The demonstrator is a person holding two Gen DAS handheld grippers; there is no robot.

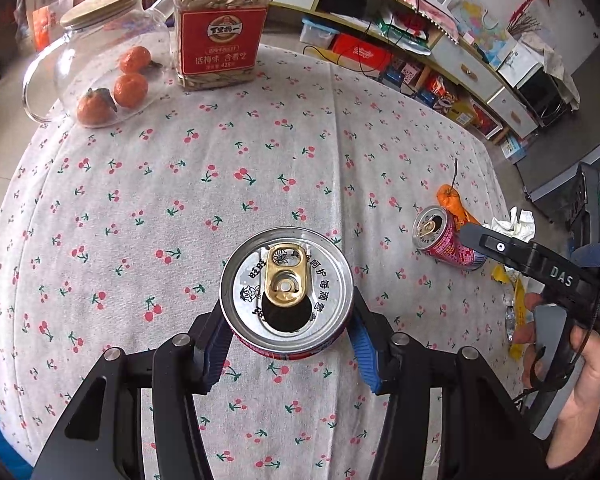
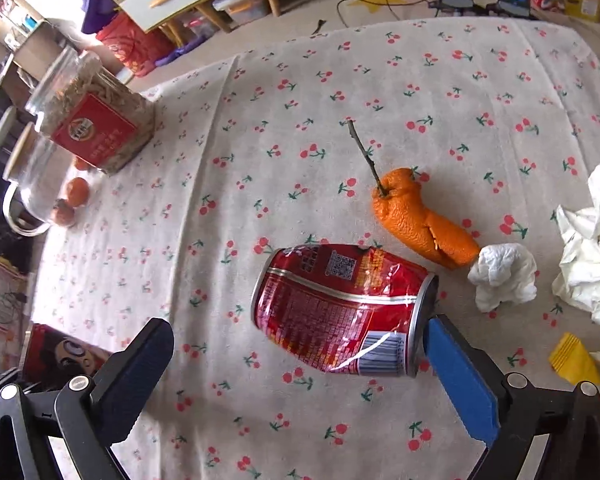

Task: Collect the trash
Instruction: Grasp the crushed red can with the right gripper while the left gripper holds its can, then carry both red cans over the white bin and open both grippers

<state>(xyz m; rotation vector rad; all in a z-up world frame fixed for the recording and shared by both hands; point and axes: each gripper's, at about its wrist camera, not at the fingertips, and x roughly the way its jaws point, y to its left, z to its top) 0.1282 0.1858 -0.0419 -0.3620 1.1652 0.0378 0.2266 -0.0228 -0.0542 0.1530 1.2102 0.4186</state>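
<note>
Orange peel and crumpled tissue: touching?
Cannot tell. In the right wrist view the peel's lower end meets the tissue's edge, but overlap could hide a gap.

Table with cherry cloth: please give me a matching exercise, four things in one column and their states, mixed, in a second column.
Things:
1. upright can
2. dented can
3. orange peel
4. tangerines

States:
A. lying on its side between the open right gripper fingers
B. behind the glass pitcher
C. clamped in the left gripper
D. loose on the cloth, twig attached

Pairs: 1-C, 2-A, 3-D, 4-B
</note>
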